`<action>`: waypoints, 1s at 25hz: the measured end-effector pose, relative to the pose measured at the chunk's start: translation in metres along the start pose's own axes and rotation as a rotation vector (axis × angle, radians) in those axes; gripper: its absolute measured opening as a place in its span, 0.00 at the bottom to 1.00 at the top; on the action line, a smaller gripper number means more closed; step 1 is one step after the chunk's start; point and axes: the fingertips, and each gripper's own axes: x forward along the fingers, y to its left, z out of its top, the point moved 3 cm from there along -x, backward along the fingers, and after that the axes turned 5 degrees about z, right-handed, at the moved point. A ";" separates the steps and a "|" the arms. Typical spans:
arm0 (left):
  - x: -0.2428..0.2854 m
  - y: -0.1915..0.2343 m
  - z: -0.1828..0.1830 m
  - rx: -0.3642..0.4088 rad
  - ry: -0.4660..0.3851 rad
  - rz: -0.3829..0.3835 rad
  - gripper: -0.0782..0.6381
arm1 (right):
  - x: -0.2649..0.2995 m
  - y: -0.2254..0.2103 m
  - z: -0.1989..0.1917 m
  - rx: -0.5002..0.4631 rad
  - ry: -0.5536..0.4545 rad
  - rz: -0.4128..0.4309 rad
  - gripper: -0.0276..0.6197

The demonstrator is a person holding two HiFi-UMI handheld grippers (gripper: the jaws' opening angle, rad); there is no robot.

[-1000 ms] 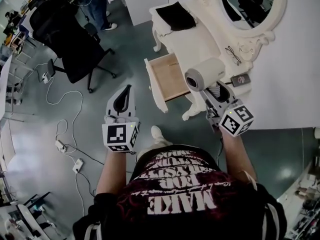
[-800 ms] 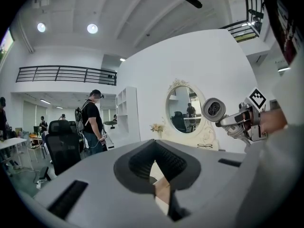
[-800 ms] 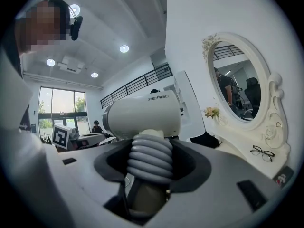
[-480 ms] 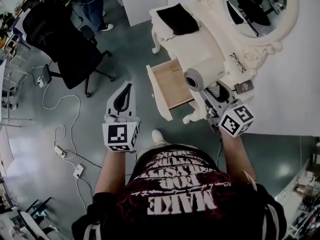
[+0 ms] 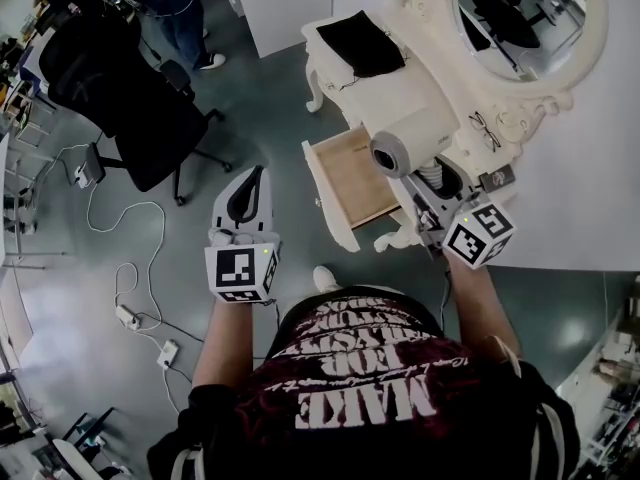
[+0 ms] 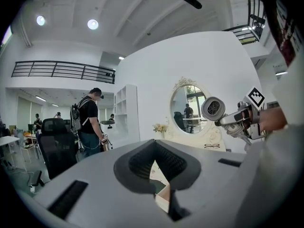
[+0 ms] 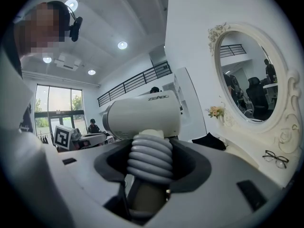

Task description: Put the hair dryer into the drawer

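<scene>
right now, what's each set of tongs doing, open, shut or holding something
Left tongs: closed, nothing in them.
Right tongs: closed on the hair dryer, gripped at its ribbed handle.

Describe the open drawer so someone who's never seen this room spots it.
Find the cream carved dressing table below the oval white-framed mirror. From its front, a shallow rectangular drawer sticks out over the grey floor. It is the only pulled-out part in view, and its tan wooden inside stands out against the cream paint.
</scene>
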 end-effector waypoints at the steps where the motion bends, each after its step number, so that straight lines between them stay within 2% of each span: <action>1: 0.002 0.003 0.000 -0.001 -0.002 -0.004 0.12 | 0.004 0.001 0.000 0.000 0.002 -0.002 0.40; 9: 0.010 0.027 -0.007 -0.035 -0.015 -0.014 0.12 | 0.016 0.012 0.002 -0.001 0.006 -0.023 0.40; 15: 0.010 0.024 -0.013 -0.059 -0.009 -0.035 0.12 | 0.016 0.018 0.004 -0.006 0.018 -0.025 0.40; 25: 0.028 0.026 -0.017 -0.043 0.029 -0.001 0.12 | 0.035 -0.010 0.001 0.033 0.014 0.010 0.40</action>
